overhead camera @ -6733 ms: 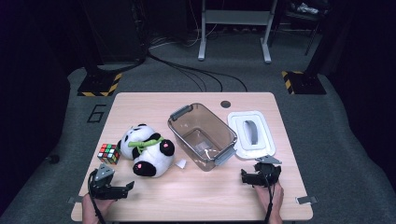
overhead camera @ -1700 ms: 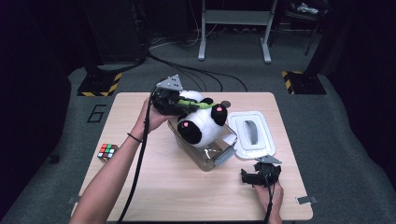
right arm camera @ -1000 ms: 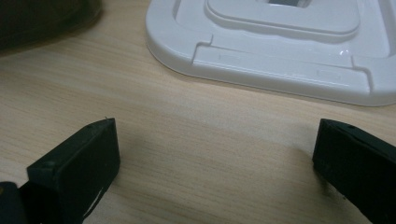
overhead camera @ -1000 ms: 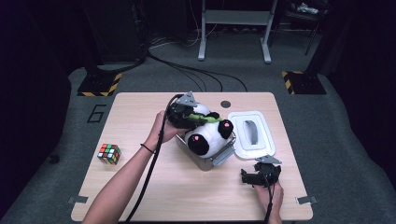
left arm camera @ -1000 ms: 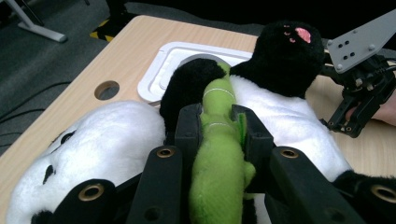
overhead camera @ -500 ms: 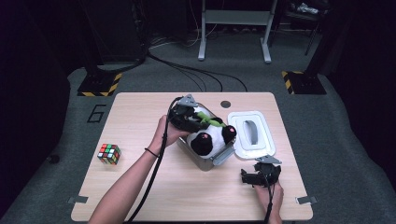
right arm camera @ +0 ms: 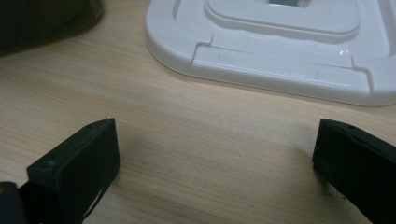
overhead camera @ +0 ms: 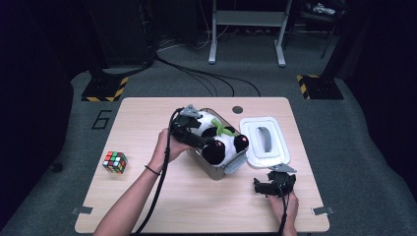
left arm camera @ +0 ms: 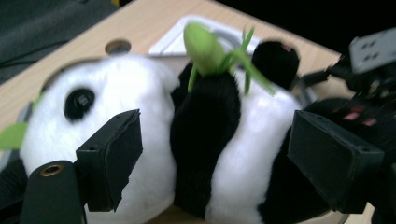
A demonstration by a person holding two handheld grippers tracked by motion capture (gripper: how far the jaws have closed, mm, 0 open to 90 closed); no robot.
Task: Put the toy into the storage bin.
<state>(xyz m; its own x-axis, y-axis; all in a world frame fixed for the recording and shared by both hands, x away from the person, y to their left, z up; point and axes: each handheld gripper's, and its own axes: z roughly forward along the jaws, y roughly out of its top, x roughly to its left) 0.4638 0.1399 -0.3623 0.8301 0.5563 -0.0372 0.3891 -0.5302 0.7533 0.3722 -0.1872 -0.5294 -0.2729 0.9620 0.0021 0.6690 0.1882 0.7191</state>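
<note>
A black-and-white plush panda (overhead camera: 221, 140) with a green leaf lies in the clear plastic bin (overhead camera: 231, 164) at the table's middle. My left gripper (overhead camera: 202, 140) hangs just over it. Its jaws have just been opening and now stand wide apart. In the left gripper view the panda (left arm camera: 205, 140) lies between the open jaws of the left gripper (left arm camera: 219, 158), and the pads do not press on it. My right gripper (overhead camera: 263, 187) rests near the front right edge. In the right gripper view the right gripper (right arm camera: 215, 168) is open over bare wood.
The bin's white lid (overhead camera: 264, 140) lies flat to the right of the bin, just beyond the right gripper, and shows again as a white lid (right arm camera: 280, 51) ahead of its jaws. A Rubik's cube (overhead camera: 114, 162) sits at the left of the wooden table (overhead camera: 147, 196).
The panda has sunk lower into the bin and my left gripper has let go of it, its jaws now spread. The right gripper has not moved.
</note>
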